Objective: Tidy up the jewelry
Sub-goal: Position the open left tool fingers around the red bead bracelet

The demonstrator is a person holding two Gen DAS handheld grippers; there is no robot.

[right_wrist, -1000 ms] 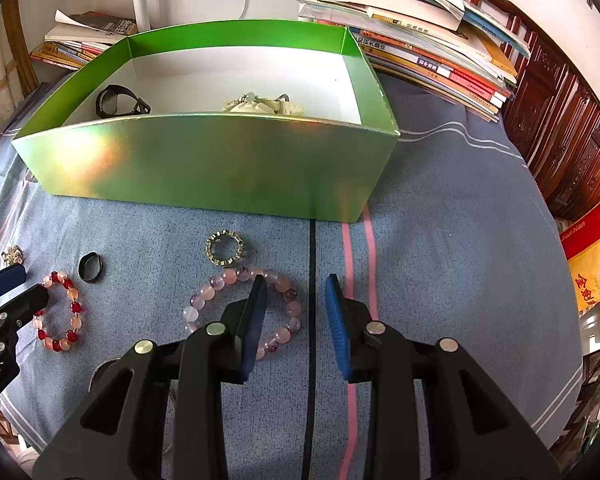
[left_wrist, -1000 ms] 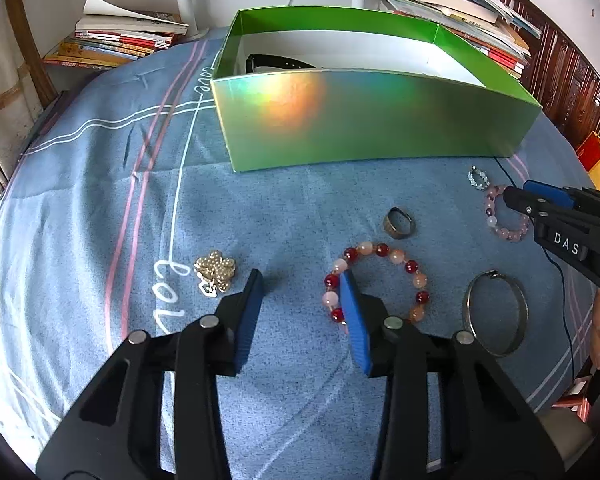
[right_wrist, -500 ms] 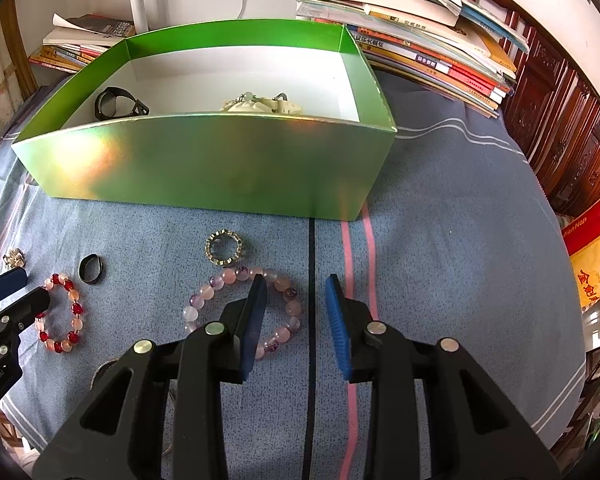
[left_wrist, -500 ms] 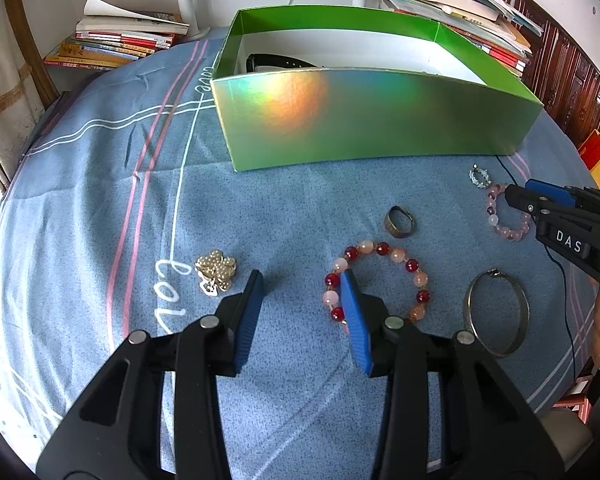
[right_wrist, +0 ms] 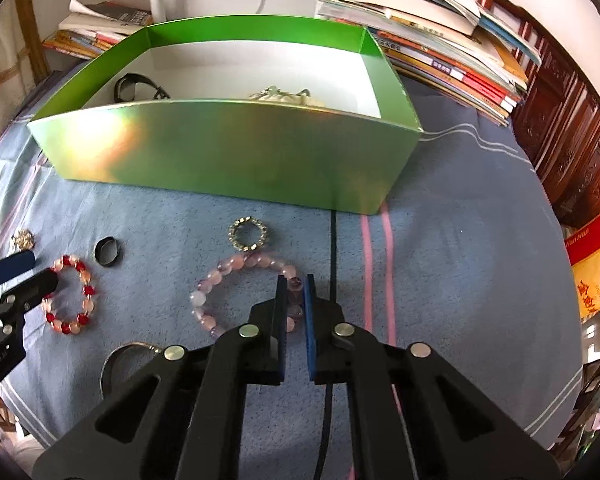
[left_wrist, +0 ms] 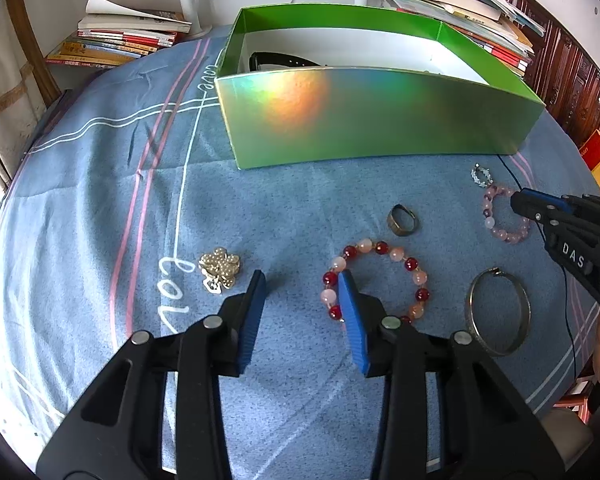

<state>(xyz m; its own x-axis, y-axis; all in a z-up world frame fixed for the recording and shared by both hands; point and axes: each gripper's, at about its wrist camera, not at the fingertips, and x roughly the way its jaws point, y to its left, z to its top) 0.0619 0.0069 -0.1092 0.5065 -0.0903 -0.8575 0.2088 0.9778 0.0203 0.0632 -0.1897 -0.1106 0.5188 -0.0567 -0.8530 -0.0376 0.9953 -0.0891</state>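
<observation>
Blue striped cloth (left_wrist: 100, 184) covers the table, with book stacks (right_wrist: 440, 40) along the far wall. Green box (right_wrist: 228, 160) sits at the far middle of the cloth, open-topped, white inside; a black band (right_wrist: 134, 84) lies in its left part and a pale metal-trimmed piece (right_wrist: 280, 96) near its front wall toward the right. Right gripper (right_wrist: 296, 290) low over the cloth, jaws drawn close and pinching the near-right beads of the pale pink bracelet (right_wrist: 220, 276), which lies flat in front of the box. Left gripper (left_wrist: 302, 288) jaws spread wide, holding nothing; its right finger (left_wrist: 352, 320) sits over the left side of the red-and-peach bracelet (left_wrist: 404, 256), the left finger on bare cloth. Silver bangle (left_wrist: 496, 312) lies flat to the right of the red-and-peach bracelet, well apart from the box. Gold pearl cluster brooch (left_wrist: 220, 270) rests just left of the left gripper, beside white lettering on the cloth. Sparkly crystal ring (right_wrist: 248, 234) lies between box and pink bracelet, touching or nearly touching the beads. Dark metal ring (left_wrist: 402, 220) sits just beyond the red-and-peach bracelet.
</observation>
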